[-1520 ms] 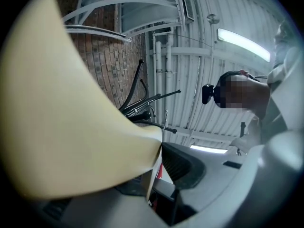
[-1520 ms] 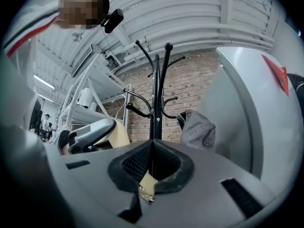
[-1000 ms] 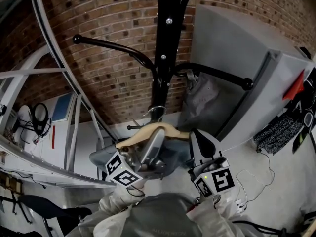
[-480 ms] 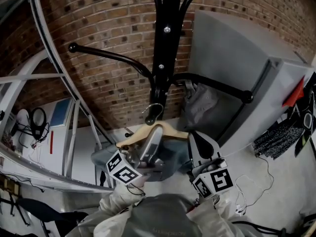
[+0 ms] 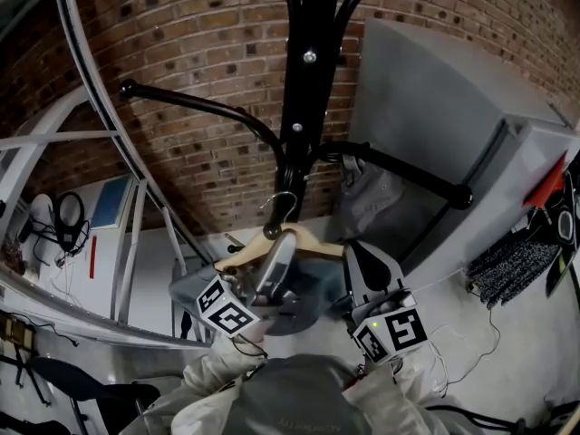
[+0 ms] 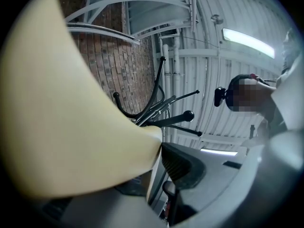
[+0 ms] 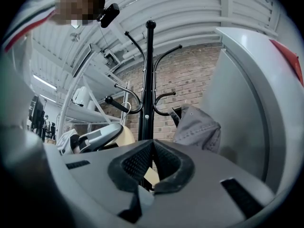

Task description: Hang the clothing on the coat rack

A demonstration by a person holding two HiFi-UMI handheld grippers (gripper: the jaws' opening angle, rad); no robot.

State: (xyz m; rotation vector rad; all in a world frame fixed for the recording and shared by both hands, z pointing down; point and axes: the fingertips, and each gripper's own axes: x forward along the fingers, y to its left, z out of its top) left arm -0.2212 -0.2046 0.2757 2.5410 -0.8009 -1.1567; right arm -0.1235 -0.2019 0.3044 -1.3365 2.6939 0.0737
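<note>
Head view is showing the left hand-held gripper clamping a wooden hanger with blue clothing draped on it, its hook sitting near the coat rack pole. Left gripper view is showing the jaws pressing on the hanger. Right gripper view is showing the right hand-held gripper with jaws meeting at their tips, facing the rack, where a grey garment is hanging on an arm
</note>
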